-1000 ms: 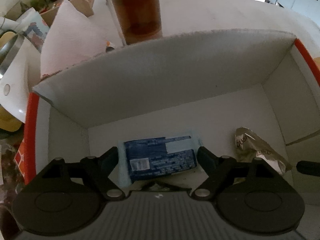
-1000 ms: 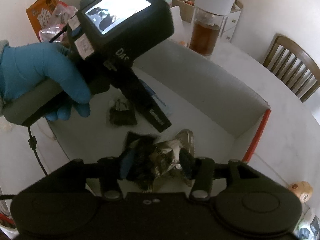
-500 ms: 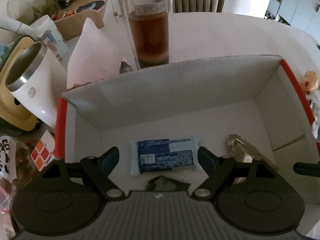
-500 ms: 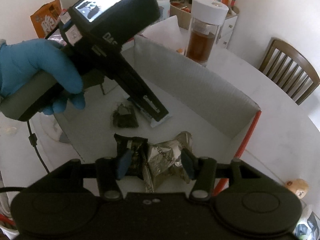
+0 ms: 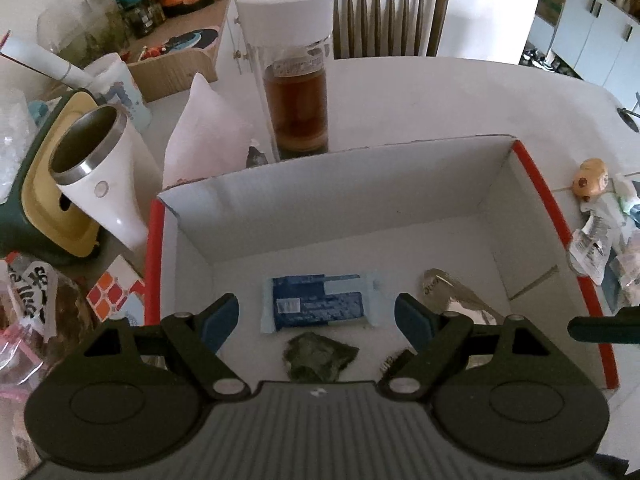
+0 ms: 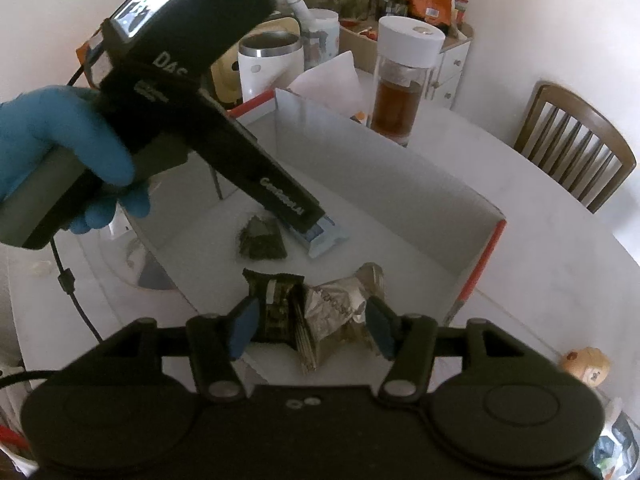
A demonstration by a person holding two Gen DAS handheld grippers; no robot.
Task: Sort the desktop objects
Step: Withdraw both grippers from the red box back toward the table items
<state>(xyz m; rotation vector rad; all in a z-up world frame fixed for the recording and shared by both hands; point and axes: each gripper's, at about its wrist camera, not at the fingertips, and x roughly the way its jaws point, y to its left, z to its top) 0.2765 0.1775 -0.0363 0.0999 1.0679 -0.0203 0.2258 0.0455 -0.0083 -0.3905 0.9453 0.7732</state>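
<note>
While your left gripper (image 5: 318,316) hangs spread and empty above the blue packet (image 5: 318,305) on the box (image 5: 360,196) floor, only the right view shows your gloved hand (image 6: 60,148). Your right gripper (image 6: 308,330) is opening; the silver wrapper (image 6: 338,306) and dark packet (image 6: 276,300) lie between its jaws, contact unclear.

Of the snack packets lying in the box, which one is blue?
The flat rectangular packet mid-floor, blue with a pale label. The crumpled one to its right is silver, the small one nearer the camera dark.
</note>
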